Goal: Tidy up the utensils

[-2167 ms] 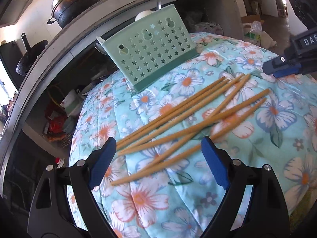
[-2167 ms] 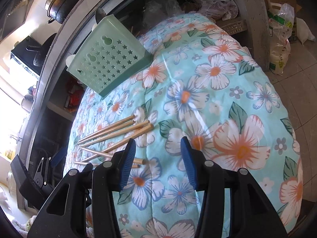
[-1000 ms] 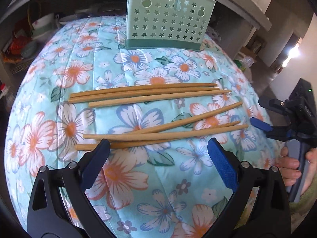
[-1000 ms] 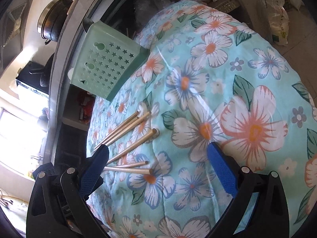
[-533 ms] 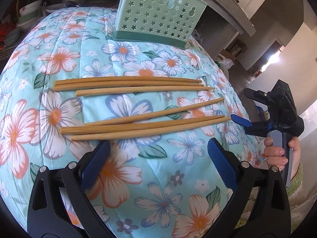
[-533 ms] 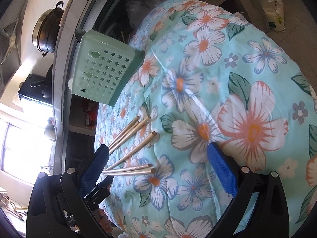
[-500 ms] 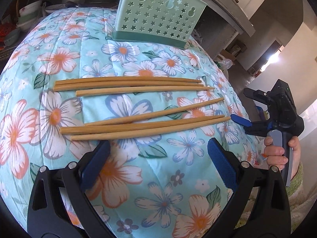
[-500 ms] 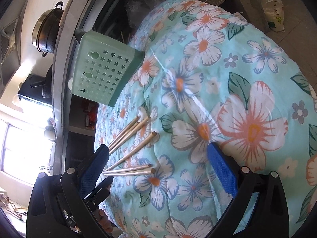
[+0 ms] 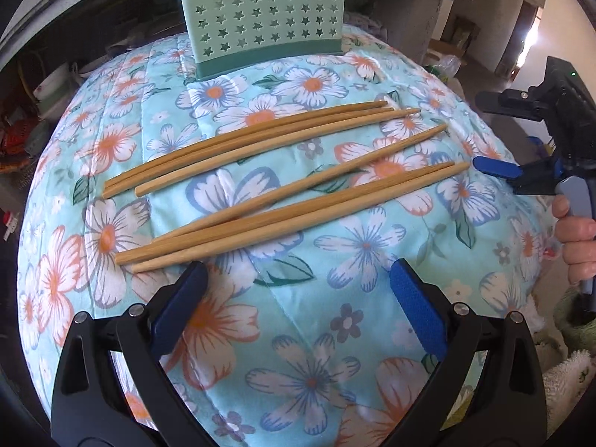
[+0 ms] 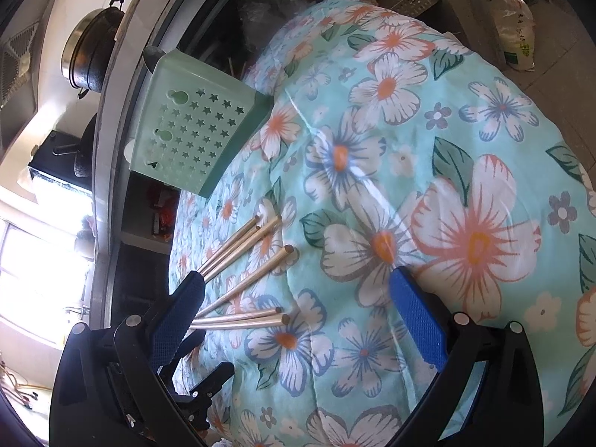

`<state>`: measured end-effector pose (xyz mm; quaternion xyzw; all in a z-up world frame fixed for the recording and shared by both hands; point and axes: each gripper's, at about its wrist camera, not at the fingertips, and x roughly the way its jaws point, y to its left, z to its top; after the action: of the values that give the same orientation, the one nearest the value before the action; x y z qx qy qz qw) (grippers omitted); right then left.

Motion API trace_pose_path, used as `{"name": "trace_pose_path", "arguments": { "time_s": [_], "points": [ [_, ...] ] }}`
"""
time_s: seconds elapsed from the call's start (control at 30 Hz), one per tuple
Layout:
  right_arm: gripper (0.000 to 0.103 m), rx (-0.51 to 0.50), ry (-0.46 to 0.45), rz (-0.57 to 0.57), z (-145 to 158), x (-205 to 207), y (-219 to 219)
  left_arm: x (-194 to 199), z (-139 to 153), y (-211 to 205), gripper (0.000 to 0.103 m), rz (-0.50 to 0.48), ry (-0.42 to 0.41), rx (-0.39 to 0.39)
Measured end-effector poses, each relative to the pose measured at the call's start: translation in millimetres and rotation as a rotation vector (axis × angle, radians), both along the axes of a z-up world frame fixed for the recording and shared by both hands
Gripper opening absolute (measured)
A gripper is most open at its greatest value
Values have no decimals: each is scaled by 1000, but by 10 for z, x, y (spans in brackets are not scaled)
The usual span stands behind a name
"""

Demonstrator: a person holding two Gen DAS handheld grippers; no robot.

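Note:
Several wooden chopsticks lie loose on the floral cloth. A far trio lies almost parallel; a near trio fans out slightly. Behind them stands a mint-green perforated utensil holder, upright. My left gripper is open just short of the near trio, holding nothing. The right gripper, held by a hand, sits off the chopsticks' right ends. In the right wrist view the chopstick ends lie ahead and left of my open right gripper, and the holder stands further back.
A black lidded pot sits on a counter behind the table. Cluttered shelves lie below it, and bags rest on the floor at the far right. The cloth drops off at rounded table edges on all sides.
My left gripper has swung round until the holder stands straight ahead, beyond the chopsticks. My right gripper's jaws are wider than 2.2 s ago. The chopsticks have barely shifted.

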<state>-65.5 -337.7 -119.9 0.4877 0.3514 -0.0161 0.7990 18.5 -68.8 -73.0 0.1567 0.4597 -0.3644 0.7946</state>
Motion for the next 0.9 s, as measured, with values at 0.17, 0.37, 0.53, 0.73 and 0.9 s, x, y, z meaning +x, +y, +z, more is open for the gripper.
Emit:
{"name": "trace_pose_path", "arguments": {
  "time_s": [0.17, 0.37, 0.53, 0.73, 0.9],
  "points": [
    [97, 6, -12, 8, -11, -22, -16, 44, 136, 11, 95, 15, 6, -9],
    [97, -2, -15, 30, -7, -25, -17, -186, 472, -140, 94, -76, -176, -33],
    [93, 39, -11, 45, 1, -26, -89, -386, 561, -379, 76, -190, -303, -22],
    [84, 81, -27, 36, -38, -99, -202, -573, 362, -686, 49, -350, -384, 81],
    [83, 80, -25, 39, -53, -88, -204, -788, 135, -890, 28, -499, -534, 214]
  ]
}}
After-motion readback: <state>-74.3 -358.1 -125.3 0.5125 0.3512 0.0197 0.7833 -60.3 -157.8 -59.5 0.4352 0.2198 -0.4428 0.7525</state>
